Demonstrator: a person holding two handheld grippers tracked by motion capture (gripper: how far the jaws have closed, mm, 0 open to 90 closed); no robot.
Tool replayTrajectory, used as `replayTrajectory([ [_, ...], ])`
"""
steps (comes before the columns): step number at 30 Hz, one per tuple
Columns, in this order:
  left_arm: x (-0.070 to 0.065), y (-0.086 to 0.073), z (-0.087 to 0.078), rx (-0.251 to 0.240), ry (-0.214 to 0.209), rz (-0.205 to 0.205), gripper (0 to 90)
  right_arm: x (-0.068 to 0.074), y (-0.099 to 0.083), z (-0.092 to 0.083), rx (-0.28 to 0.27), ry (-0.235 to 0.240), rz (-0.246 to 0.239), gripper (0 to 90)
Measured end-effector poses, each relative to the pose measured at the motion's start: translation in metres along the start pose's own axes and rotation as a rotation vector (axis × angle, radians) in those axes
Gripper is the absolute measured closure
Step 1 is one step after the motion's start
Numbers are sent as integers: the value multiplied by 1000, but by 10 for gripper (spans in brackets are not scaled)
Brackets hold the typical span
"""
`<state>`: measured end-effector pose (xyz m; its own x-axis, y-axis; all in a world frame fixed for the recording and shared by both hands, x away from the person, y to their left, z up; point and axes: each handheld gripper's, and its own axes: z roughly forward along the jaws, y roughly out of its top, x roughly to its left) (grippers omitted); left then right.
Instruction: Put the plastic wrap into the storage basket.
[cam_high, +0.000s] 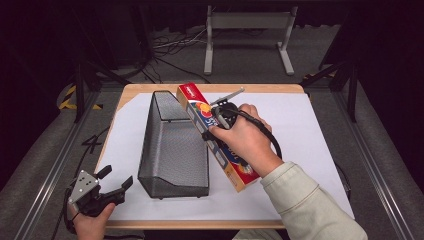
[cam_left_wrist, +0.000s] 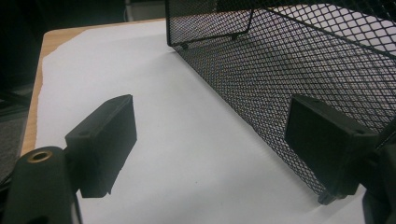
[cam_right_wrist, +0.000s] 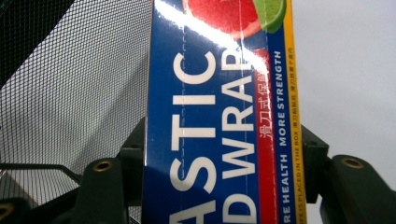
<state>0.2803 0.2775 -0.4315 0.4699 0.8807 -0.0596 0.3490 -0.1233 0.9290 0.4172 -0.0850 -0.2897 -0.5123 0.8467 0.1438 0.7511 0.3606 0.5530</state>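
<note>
A long blue, red and yellow plastic wrap box (cam_high: 215, 136) is held above the table, slanting from far left to near right, beside the right rim of a black wire mesh basket (cam_high: 172, 147). My right gripper (cam_high: 212, 129) is shut on the box at its middle. In the right gripper view both jaws press the sides of the box (cam_right_wrist: 219, 121), with the basket's mesh (cam_right_wrist: 70, 88) at the left. My left gripper (cam_high: 116, 181) rests open at the table's near left corner; its jaws (cam_left_wrist: 205, 149) stand wide apart with nothing between them, beside the basket's wall (cam_left_wrist: 280, 70).
White paper (cam_high: 310, 135) covers the wooden table (cam_high: 210, 89). A grey metal stand (cam_high: 247, 35) and cables lie on the floor beyond the far edge. Dark frame rails run along both sides of the table.
</note>
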Motion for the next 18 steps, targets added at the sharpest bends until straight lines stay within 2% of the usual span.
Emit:
replayTrajectory([
  [4,0,0,0,-4,4,0,175,8,2,6,-11,10,16,406],
  [13,0,0,-1,-2,6,0,176,20,4,13,7,64,38,405],
  [18,-3,1,0,7,35,19,176,23,5,18,14,69,54,404],
])
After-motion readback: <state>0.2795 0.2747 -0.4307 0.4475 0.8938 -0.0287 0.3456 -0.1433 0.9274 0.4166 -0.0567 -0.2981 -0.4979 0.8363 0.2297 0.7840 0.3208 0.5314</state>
